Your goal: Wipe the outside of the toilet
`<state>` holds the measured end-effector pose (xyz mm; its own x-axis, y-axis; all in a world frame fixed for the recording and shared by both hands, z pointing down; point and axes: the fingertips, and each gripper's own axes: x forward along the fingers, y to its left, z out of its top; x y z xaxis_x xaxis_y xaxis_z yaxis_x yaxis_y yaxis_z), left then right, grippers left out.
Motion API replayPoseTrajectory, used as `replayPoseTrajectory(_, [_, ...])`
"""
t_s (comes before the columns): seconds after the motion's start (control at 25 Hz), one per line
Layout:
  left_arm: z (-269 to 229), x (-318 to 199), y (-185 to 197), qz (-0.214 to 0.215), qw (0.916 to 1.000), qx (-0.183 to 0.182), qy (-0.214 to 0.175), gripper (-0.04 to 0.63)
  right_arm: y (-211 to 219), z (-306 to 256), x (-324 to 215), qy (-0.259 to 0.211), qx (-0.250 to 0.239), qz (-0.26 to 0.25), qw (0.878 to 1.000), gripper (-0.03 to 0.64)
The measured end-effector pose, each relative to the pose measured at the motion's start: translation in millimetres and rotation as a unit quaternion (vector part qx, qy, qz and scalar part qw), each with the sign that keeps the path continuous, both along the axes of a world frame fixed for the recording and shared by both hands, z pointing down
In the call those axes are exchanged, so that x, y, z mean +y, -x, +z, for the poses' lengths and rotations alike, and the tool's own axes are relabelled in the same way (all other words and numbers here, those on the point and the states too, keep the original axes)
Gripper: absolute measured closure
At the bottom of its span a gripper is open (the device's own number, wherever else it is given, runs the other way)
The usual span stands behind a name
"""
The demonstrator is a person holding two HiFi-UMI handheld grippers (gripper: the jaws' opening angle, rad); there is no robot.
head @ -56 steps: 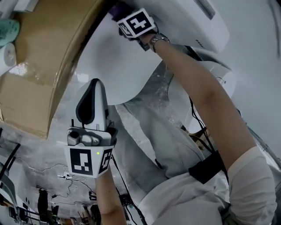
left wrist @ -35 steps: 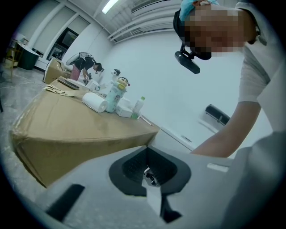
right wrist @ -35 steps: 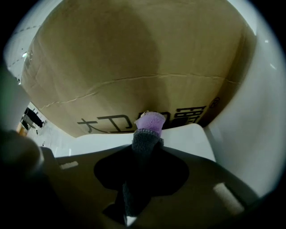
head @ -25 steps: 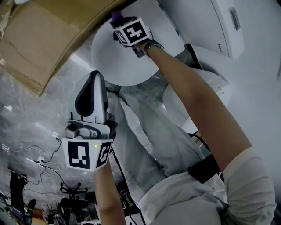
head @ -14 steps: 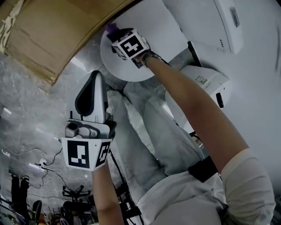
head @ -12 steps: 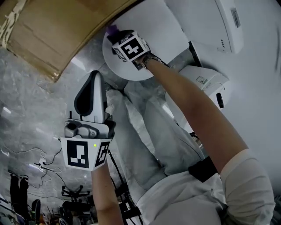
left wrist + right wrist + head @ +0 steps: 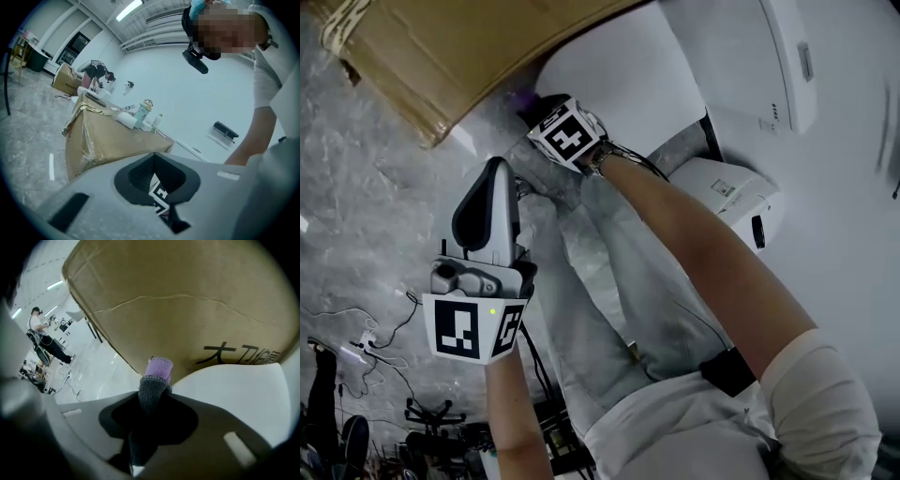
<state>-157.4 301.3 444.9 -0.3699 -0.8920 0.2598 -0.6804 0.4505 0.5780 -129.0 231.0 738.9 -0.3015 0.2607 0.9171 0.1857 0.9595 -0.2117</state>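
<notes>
The white toilet [image 7: 628,75] fills the top of the head view, its rounded bowl side facing me. My right gripper [image 7: 546,114] is shut on a grey and purple cloth [image 7: 528,101] and sits at the bowl's lower edge, next to the cardboard box. In the right gripper view the cloth [image 7: 152,380] sticks out of the right gripper [image 7: 150,413], its purple tip between the box and the toilet wall [image 7: 243,394]. My left gripper [image 7: 492,178] hangs lower left, away from the toilet. Its jaws look shut and hold nothing in the left gripper view [image 7: 157,192].
A large cardboard box [image 7: 469,47] stands tight against the toilet, with bottles [image 7: 140,112] and a paper roll on top. A white boxy unit [image 7: 722,192] lies right of my arm. Cables [image 7: 356,333] trail over the marble floor. A person [image 7: 44,338] works far off.
My right gripper has slid with the cloth along the bowl, from near its upper edge by the box down to its lower edge. The left gripper has kept its pose.
</notes>
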Motion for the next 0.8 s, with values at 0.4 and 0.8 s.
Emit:
replayPoseTrajectory(0.4, [-11, -57, -39, -0.028, 0.9994, 0.002, 0.019, 0.591, -56, -21, 70, 0.112, 0.010, -0.141, 0.984, 0.517])
replayPoseTrajectory(0.8, [-12, -167, -60, -0.054, 0.9985, -0.003, 0.009, 0.591, -64, -46, -178, 0.017, -0.011, -0.034, 0.999, 0.517])
